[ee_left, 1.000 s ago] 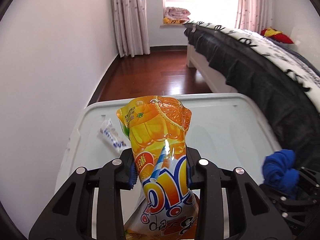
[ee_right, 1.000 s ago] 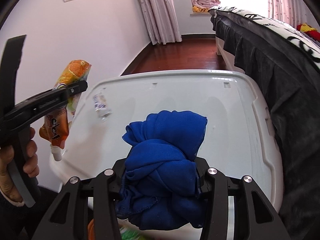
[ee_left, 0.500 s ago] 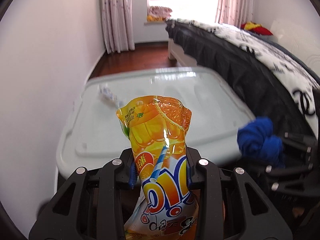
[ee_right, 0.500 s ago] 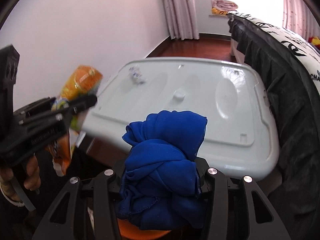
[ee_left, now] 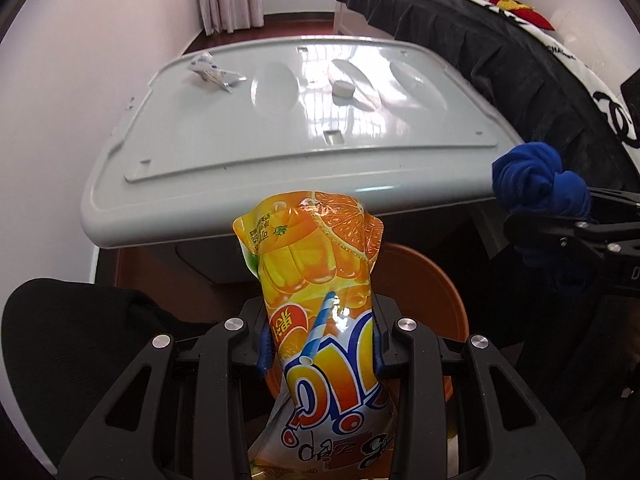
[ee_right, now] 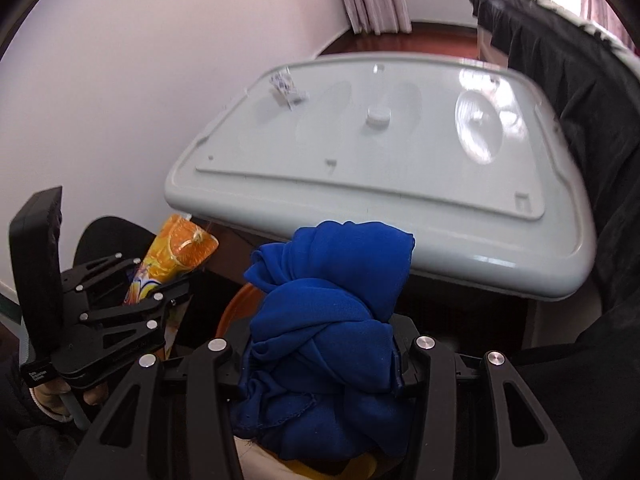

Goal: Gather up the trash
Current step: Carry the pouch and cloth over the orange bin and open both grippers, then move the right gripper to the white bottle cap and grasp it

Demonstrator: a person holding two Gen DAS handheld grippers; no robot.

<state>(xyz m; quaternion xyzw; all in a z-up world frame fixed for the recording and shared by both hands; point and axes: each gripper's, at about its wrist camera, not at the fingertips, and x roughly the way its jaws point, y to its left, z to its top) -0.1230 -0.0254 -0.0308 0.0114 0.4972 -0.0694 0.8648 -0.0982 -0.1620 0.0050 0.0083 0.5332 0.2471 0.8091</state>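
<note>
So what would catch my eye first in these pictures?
Probably the shiny orange juice pouch clamped in the left gripper, right in the foreground above a round orange bin. Next, the bunched deep-blue cloth pinched in the right gripper. Behind both lies a pale grey plastic lid bearing a small crumpled wrapper.

Both tongs tilt steeply down over the orange bin (ee_left: pixel 432 280), left tongs (ee_left: pixel 318 346) and right tongs (ee_right: pixel 320 356) each clamped tight on a load.

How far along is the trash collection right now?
Done: nothing shown dropped yet. In hand: the left gripper clamps an orange drink pouch, the right gripper a balled blue cloth, both above the orange bin. Left: a crumpled wrapper on the grey lid.
</note>
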